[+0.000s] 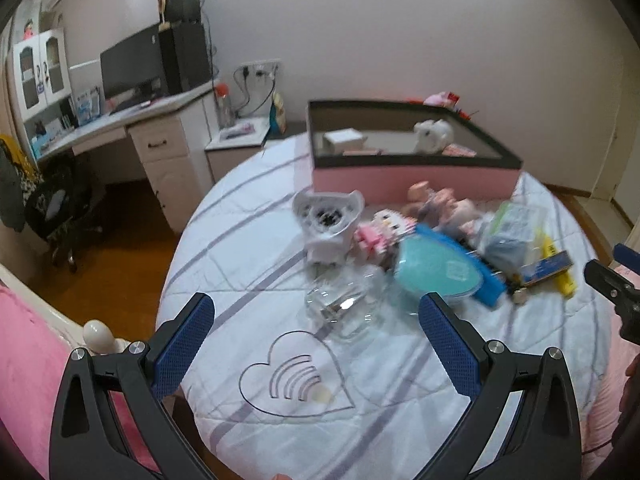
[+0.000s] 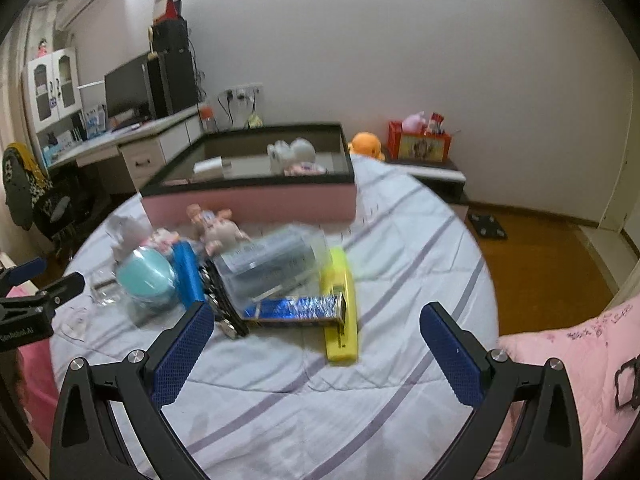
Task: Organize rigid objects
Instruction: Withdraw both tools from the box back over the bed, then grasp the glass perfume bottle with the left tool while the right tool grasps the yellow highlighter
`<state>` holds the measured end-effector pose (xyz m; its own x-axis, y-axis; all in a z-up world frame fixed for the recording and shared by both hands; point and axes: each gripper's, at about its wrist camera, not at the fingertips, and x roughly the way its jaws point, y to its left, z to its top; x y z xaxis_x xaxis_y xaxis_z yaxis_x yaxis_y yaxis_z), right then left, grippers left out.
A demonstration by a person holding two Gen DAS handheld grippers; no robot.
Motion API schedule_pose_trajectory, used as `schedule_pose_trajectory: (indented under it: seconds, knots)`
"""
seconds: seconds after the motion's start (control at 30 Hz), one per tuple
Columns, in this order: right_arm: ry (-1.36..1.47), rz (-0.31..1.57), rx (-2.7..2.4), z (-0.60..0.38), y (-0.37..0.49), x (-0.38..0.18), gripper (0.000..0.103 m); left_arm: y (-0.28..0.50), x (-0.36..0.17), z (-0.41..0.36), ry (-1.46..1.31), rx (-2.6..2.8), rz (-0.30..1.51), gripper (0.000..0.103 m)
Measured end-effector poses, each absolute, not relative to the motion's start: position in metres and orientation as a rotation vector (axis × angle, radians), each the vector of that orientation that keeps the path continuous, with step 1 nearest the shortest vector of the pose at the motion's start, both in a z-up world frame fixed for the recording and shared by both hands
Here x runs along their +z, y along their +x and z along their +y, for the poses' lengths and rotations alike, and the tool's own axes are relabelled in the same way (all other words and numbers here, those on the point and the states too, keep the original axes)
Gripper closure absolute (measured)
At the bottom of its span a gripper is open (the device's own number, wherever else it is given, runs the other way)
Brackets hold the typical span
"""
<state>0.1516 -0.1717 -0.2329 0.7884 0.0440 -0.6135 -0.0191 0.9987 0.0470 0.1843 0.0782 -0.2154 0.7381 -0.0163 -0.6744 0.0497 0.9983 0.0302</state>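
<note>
Bed: a white quilt with purple stripes (image 2: 360, 240) carries everything; no table is in use.
Pile: the loose things lie heaped together in the middle of the bed, just near of the box, likely tipped out for sorting.
Pile contents: yellow stapler (image 2: 340, 312), foil-blue pack (image 2: 296, 307), teal case (image 1: 434, 266), white fan-like gadget (image 1: 326, 220), clear glass piece (image 1: 344, 308), small dolls (image 1: 436, 200).
Box: the pink box (image 1: 412, 178) stands at the far side with its top open; a white box and a white plush already sit inside, so it reads as the destination.
Left gripper (image 1: 316, 344): jaws spread wide, holding nothing, hovering near of the glass piece.
Right gripper (image 2: 316, 352): jaws equally wide, empty, touching nothing, near of the stapler.
Stage: probably early, as most things are outside the box.
</note>
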Motion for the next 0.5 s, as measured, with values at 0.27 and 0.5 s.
schedule_pose_trajectory:
  seconds: [0.27, 0.5]
  knots:
    - [0.062, 0.711, 0.026, -0.180, 0.168, -0.250, 0.000, 0.209, -0.244, 0.084, 0.047, -0.052, 0.828, 0.000]
    - [0.056, 0.748, 0.023, -0.182, 0.179, -0.262, 0.000, 0.234, -0.259, 0.072, 0.080, -0.062, 0.859, 0.001]
